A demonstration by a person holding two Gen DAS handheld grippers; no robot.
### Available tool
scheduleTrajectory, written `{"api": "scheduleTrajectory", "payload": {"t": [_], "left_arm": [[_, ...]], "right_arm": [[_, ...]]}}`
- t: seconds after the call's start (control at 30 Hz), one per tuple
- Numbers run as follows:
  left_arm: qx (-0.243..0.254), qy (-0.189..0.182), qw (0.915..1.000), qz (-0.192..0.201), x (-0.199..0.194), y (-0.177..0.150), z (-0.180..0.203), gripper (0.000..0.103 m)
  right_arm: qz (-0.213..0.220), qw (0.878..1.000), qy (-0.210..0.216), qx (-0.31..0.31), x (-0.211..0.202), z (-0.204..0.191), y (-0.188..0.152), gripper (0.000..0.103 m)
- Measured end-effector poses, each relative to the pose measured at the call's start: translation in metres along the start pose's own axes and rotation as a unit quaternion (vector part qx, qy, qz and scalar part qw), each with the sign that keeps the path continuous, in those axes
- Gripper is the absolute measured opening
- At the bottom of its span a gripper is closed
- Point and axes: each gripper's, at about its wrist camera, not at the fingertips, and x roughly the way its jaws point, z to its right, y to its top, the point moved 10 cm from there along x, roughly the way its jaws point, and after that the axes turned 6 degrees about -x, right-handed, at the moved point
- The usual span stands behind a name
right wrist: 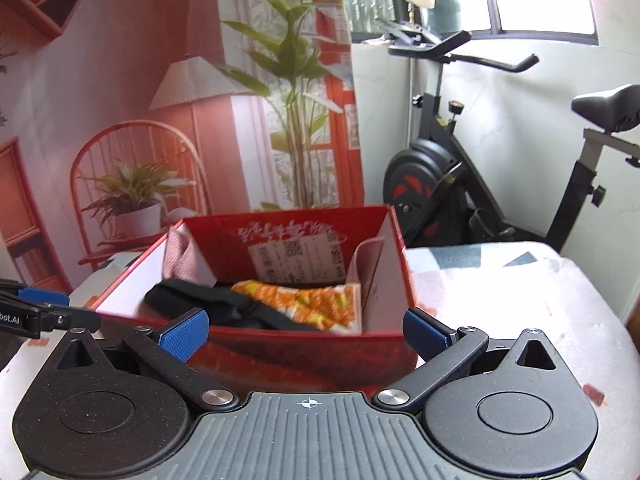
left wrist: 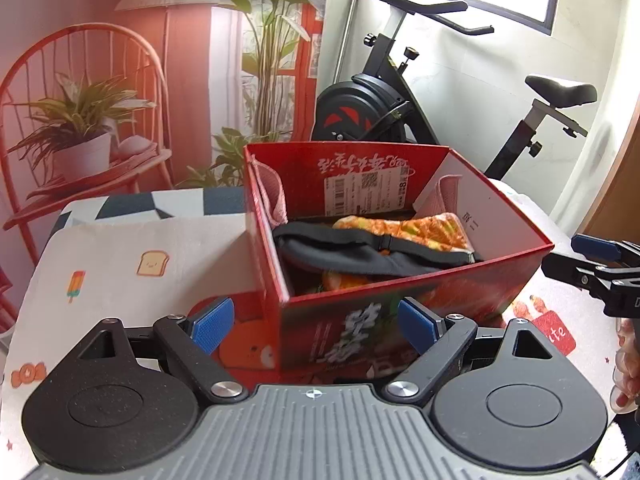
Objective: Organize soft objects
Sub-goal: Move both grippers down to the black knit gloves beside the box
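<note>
Both the left gripper (left wrist: 316,326) and right gripper (right wrist: 306,332) stand wide open and empty just before the red box (left wrist: 400,304) — the black eye mask (left wrist: 360,254) and orange plush (left wrist: 416,230) lie inside it; keep jaws clear of the rim — back away level

A red box (left wrist: 400,320) stands on the cartoon-printed tablecloth (left wrist: 120,264).

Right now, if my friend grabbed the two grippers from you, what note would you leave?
Left gripper: open, holding nothing.
Right gripper: open, holding nothing.
Red box sits on the patterned cloth.
Inside it: black eye mask lying over an orange toy, and pink cloth draped at both side walls.
Done: these soft things are boxed.
Left: no other soft things in view; look around the table.
</note>
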Motion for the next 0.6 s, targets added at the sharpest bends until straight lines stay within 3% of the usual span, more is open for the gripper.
{"api": "scheduleTrajectory", "payload": {"t": [0.43, 0.6], "left_arm": [[-0.04, -0.014, 0.9979, -0.049, 0.016, -0.049, 0.0, 0.089], [-0.048, -0.032, 0.9953, -0.078, 0.032, -0.068, 0.007, 0.08]], "right_arm": [[-0.051, 0.999, -0.004, -0.018, 0.011, -0.015, -0.046, 0.102], [-0.09, 0.995, 0.021, -0.04, 0.022, -0.019, -0.059, 0.097]]}}
